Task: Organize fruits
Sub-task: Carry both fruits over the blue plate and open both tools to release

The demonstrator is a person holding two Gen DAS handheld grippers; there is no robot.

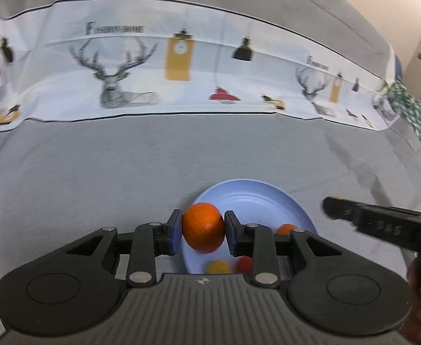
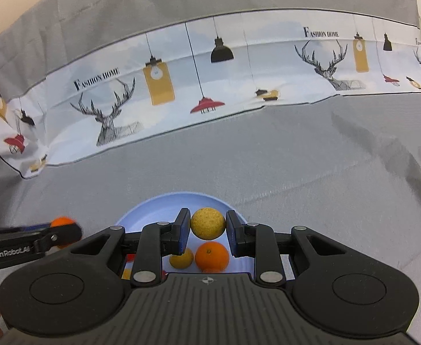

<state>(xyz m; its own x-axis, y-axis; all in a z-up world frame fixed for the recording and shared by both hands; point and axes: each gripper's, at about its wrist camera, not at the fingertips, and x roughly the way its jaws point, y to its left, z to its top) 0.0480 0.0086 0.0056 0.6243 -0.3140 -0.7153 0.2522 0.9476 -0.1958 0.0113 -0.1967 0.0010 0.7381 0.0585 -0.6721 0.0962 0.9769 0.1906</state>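
My left gripper [image 1: 202, 230] is shut on an orange [image 1: 203, 227] and holds it over the left edge of a light blue plate [image 1: 253, 195]. On the plate below lie a yellow fruit [image 1: 218, 267], a red fruit [image 1: 244, 264] and another orange fruit [image 1: 286, 229]. My right gripper [image 2: 207, 225] is shut on a rough yellow fruit [image 2: 207, 223] above the same plate [image 2: 153, 210]. Under it on the plate lie an orange [image 2: 212, 256] and a yellow fruit [image 2: 181, 259]. The left gripper's finger and its orange [image 2: 62, 222] show at the left of the right wrist view.
The plate sits on a grey cloth [image 1: 109, 166]. A white printed band with deer and lamps [image 1: 153, 66] runs across the back. The right gripper's finger [image 1: 383, 224] reaches in from the right in the left wrist view. A green checked cloth [image 1: 417, 115] lies at far right.
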